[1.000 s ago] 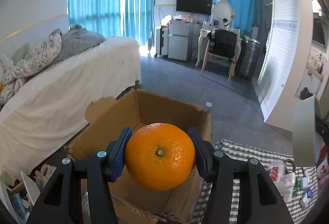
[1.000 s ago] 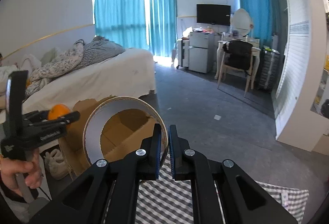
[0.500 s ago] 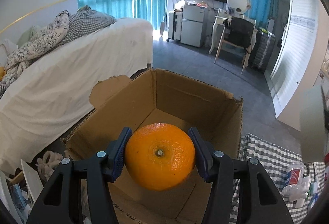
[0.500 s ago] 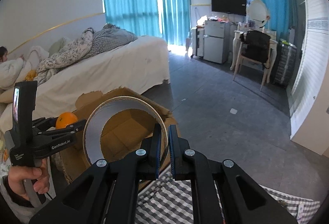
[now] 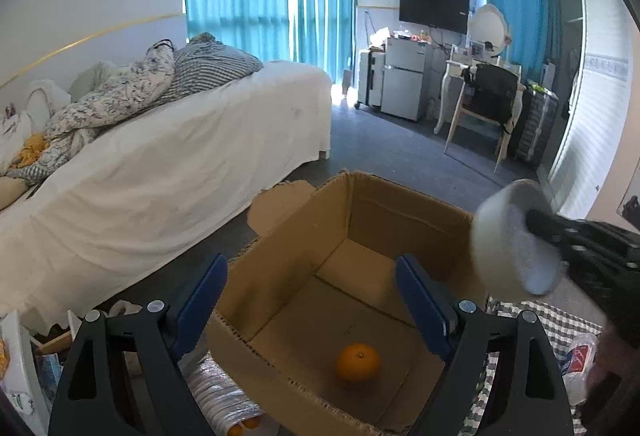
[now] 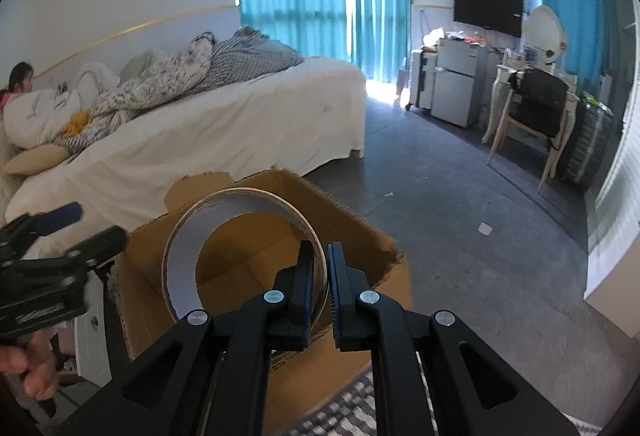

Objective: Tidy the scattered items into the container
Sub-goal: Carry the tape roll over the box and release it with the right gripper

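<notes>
The left gripper (image 5: 310, 300) hangs over the cardboard box (image 5: 404, 212), its jaws wide apart and opening, nothing between the blue pads (image 5: 202, 300); the orange (image 5: 358, 362) lies loose on the box floor below them, clear of both pads; to the right, the right gripper (image 6: 319, 288) has its jaws pressed together on the wall of a tape roll (image 6: 188, 256), one pad inside the ring and one outside, holding it upright above the box's near edge.

Matt corrugated cardboard box (image 5: 404, 220); dimpled glossy orange (image 5: 357, 362); white cloth bedsheet (image 5: 160, 172)
</notes>
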Tool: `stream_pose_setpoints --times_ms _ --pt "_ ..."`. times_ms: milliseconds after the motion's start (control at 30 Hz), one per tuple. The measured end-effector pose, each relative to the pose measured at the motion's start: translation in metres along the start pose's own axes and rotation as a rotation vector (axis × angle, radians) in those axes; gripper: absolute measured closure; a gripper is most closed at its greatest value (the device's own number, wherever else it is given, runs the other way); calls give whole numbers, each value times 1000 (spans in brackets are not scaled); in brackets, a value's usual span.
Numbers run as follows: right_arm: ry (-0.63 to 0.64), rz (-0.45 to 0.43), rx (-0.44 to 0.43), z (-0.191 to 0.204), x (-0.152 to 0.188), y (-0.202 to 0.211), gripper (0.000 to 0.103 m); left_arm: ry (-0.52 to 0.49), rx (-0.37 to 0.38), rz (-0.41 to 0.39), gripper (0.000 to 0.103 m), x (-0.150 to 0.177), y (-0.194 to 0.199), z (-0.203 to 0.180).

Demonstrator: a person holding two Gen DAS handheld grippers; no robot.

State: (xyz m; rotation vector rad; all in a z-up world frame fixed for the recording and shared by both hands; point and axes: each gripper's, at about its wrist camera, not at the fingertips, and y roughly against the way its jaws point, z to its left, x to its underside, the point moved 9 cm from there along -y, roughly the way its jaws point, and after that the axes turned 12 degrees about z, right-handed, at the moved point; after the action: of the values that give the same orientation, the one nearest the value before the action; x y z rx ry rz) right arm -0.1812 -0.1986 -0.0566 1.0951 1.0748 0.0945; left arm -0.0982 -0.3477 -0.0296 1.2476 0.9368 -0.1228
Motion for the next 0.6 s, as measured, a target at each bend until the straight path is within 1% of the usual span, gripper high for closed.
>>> stream_pose_setpoints --times_ms 133,200,233,267,300,333,367,400,433,467,500,533,600 --pt "24 19 -16 15 -5 -17 94 17 -19 -7 14 0 9 12" --pt "32 24 -21 21 -6 -20 90 25 -24 -11 14 0 13 16" --pt "34 25 -22 22 -8 -22 83 28 -26 -13 14 -1 14 18" --pt "36 26 -24 25 -8 -23 73 33 -28 -16 14 -2 16 21" --pt "39 27 -25 27 -8 -23 68 36 -29 -19 14 -2 18 22" --pt "39 28 -22 27 -9 -23 60 40 -29 -22 14 -2 20 23" --pt "36 29 -20 27 -10 -23 55 43 -29 -25 14 -2 22 24" --pt "31 28 -22 26 -10 -22 54 45 -29 -26 14 -3 22 25" --pt "27 25 -25 26 -11 -20 50 47 -29 -27 14 -3 23 26" --pt "24 22 -28 26 -12 -19 44 48 -29 -28 14 -3 23 26" --pt "24 17 -32 25 -12 -16 42 48 -28 -29 14 -3 24 25" --pt "23 12 -35 25 -14 -15 40 50 -27 -31 14 -3 25 25" --pt "28 4 -39 25 -16 -12 40 52 -26 -33 14 -3 26 25"
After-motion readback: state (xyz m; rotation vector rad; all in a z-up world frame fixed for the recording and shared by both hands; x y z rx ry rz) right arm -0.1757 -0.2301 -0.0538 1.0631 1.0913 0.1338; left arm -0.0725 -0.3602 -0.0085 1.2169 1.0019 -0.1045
